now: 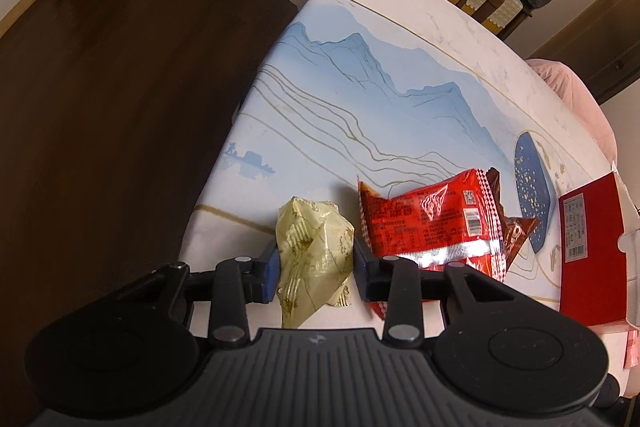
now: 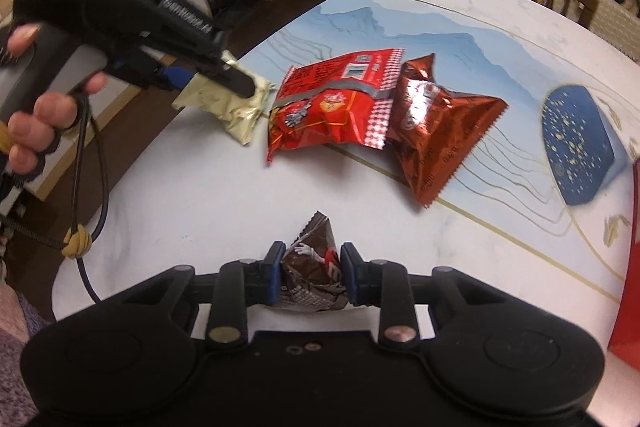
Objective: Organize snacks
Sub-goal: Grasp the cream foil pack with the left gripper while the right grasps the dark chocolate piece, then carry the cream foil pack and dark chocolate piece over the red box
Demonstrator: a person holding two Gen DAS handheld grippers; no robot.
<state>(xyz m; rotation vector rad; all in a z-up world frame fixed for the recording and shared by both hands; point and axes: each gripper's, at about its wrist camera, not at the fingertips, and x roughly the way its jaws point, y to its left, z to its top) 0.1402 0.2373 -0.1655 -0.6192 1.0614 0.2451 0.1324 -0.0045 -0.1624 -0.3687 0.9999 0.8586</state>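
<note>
Both grippers have a snack in hand at once. The left gripper (image 1: 316, 267) has its jaws pinching a crumpled pale-gold packet (image 1: 314, 255) near the tabletop's (image 1: 360, 95) left edge, pads pressed into both sides of the wrapper. The right gripper (image 2: 308, 277) has its jaws squeezed on a small brown candy pouch (image 2: 314, 267) at the near edge — gripped low, probably so the thin foil won't slip. Between and beyond them, toward the middle, a red snack bag (image 2: 332, 103) lies partly over a copper-brown foil bag (image 2: 436, 131), both untouched. A red box (image 1: 592, 247) stands open at the right edge — likely where the snacks are meant to go. A speckled blue dish (image 2: 576, 147) sits near it.
</note>
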